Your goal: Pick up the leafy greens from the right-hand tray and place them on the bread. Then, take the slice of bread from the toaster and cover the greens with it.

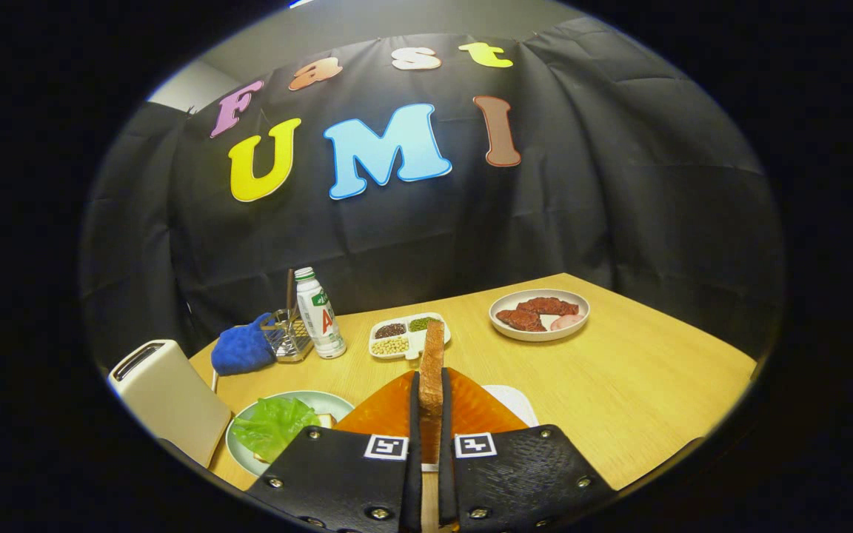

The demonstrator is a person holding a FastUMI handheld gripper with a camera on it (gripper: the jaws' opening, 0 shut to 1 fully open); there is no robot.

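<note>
The gripper (431,414) was clamped on a tan slice of toast (432,366) held upright on edge, probably for carrying. At ten o'clock, crinkled green lettuce leaves (272,425) lay over bread on a pale round plate (338,400). Beyond that stood a cream toaster (167,396); at one o'clock, a plate of red meat (539,314).

bread slice (432,364): upright, on edge | leafy greens (272,426): on plate, atop bread, beside toaster (167,397)

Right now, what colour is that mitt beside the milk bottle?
Blue. The mitt lies left of the bottle; gripper view shows it best. The tool is shut on bread slice.
</note>
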